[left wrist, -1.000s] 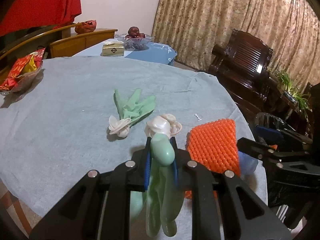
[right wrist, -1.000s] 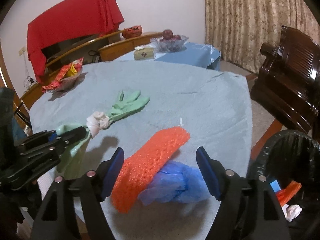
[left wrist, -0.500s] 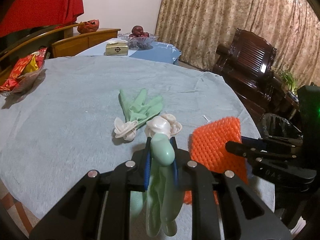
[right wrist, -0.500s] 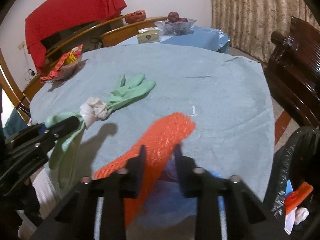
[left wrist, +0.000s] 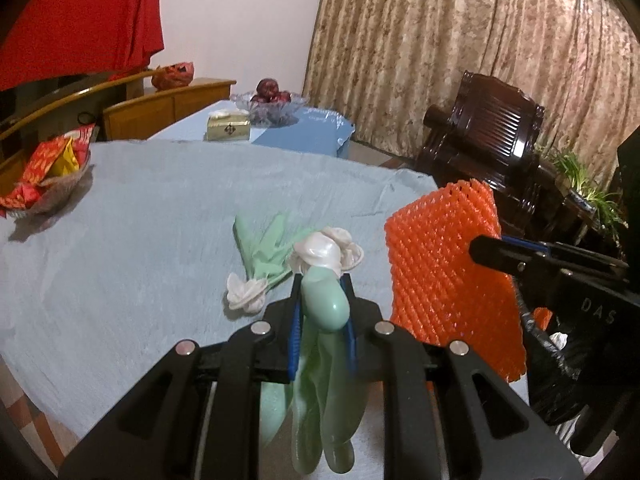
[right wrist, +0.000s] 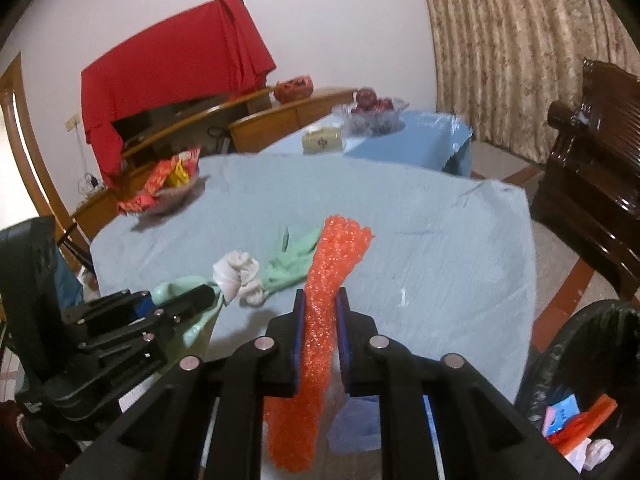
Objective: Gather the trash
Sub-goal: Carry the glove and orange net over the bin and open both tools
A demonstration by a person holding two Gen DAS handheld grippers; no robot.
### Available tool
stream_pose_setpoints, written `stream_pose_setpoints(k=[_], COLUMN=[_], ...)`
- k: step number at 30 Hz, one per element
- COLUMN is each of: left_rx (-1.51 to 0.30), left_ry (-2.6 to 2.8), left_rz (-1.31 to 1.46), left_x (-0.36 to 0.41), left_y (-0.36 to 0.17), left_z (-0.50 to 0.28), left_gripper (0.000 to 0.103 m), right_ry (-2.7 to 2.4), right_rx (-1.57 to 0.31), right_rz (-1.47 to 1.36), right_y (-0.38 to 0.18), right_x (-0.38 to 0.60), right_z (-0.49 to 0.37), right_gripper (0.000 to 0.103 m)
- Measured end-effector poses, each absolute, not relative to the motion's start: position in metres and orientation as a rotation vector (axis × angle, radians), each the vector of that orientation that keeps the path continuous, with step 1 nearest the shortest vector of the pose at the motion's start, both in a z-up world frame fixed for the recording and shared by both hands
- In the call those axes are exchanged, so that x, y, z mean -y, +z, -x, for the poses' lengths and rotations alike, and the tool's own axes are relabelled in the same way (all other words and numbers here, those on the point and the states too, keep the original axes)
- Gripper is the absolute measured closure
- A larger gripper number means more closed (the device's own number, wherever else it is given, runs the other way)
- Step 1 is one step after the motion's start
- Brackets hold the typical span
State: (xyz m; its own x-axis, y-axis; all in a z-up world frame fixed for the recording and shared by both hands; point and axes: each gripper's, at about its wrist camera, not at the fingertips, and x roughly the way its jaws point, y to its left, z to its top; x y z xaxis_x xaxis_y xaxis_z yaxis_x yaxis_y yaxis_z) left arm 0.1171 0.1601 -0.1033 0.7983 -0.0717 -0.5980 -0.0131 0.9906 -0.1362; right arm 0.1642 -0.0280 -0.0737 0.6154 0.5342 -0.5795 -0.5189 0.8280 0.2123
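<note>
My left gripper point(left wrist: 322, 300) is shut on a green rubber glove point(left wrist: 324, 344) with a white cuff; its fingers hang below the jaws, above the table's near edge. A second green glove point(left wrist: 262, 246) lies flat on the table just beyond. My right gripper point(right wrist: 321, 312) is shut on an orange foam net point(right wrist: 326, 292) and holds it lifted off the table; the net also shows in the left wrist view point(left wrist: 448, 276). A blue glove point(right wrist: 356, 420) lies under the right gripper. A black trash bag point(right wrist: 584, 376) with trash inside stands at the lower right.
The round table has a light blue cloth point(right wrist: 400, 208). A basket of red snack packets point(left wrist: 44, 176) sits at its far left. A second table holds a fruit bowl point(left wrist: 274, 106) and a box. A dark wooden chair point(left wrist: 488, 136) stands to the right.
My right gripper has shut on the orange foam net and lifted it off the table. My left gripper keeps holding the green glove and has risen slightly.
</note>
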Motion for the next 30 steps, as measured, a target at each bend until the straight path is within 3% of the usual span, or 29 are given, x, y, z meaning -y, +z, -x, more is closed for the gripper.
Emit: stream_pose_setpoints(k=[17,30], left_rx=[-0.542,-0.549], left_ry=[-0.197,-0.406], left_rz=[0.092,0.050], left_x=[-0.077,0.038], left_y=[-0.044,-0.047], left_z=[-0.136,-0.159], left_gripper=[0.087,0.087], right_ry=[0.426,0.194], right_rx=[-0.548,-0.536], right_rz=[-0.057,-0.072], right_y=[-0.022,-0.022], right_x=[0.124,0.238], right_z=[-0.155,-0.140], right_gripper=[0.089,0.089])
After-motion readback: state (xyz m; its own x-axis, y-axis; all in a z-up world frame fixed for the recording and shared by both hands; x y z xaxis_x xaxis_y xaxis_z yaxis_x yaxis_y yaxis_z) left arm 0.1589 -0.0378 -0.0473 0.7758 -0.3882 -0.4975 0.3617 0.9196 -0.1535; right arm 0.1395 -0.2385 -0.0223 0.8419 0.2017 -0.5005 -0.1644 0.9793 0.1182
